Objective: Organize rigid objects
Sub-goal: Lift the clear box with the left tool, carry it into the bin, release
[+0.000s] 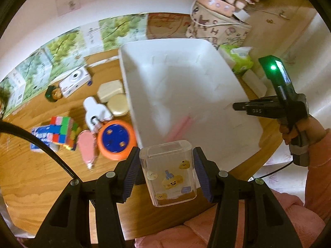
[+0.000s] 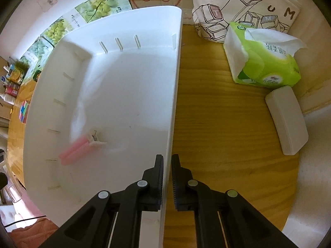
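Note:
My left gripper (image 1: 168, 171) is shut on a clear plastic box with yellow cartoon stickers (image 1: 170, 173) and holds it above the table, just in front of the white bin's near edge. The large white bin (image 1: 227, 111) is tilted; a pink razor (image 2: 77, 148) lies inside it. My right gripper (image 2: 167, 175) is shut on the white bin's right wall (image 2: 174, 86); it shows from outside in the left wrist view (image 1: 238, 106). Left of the bin lie an orange-and-blue disc (image 1: 115, 139), a pink tube (image 1: 88, 146), a Rubik's cube (image 1: 63, 132) and a white camera (image 1: 75, 80).
A green tissue pack (image 2: 262, 62), a white oblong case (image 2: 286, 122) and a printed bag (image 2: 244, 6) stand right of the bin on the round wooden table (image 2: 217, 134). White and beige cases (image 1: 112, 97) and a white bottle (image 1: 95, 111) lie left of it.

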`<state>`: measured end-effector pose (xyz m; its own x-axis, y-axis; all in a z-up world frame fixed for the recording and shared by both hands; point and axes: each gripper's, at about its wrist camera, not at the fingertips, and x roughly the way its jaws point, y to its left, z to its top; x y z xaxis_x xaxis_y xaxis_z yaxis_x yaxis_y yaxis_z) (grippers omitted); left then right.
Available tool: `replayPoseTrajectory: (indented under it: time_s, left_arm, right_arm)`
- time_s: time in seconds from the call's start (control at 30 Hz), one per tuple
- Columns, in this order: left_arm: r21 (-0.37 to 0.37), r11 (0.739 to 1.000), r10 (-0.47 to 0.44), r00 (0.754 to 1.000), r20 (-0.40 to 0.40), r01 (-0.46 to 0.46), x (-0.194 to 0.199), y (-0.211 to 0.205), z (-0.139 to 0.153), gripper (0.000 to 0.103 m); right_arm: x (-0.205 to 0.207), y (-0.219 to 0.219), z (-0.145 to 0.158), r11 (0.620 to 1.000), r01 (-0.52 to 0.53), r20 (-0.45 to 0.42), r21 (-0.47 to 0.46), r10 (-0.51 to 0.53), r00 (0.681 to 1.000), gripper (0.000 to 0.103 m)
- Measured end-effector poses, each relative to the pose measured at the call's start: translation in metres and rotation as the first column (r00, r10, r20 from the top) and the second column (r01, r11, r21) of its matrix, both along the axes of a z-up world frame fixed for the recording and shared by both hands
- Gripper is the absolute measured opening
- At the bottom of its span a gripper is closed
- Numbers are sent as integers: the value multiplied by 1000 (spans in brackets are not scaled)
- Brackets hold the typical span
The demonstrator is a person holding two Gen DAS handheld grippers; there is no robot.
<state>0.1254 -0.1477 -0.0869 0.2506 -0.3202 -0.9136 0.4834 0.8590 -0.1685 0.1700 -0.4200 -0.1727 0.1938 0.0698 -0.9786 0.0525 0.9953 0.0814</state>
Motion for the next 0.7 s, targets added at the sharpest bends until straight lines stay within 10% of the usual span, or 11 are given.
replayPoseTrajectory:
  time_s: [0.7]
  left_arm:
    - [-71,996,-56,995,82,62,-4,-55,2,56]
  right_arm:
    - [18,13,-8,994,-108,-21,-20,107,994,8]
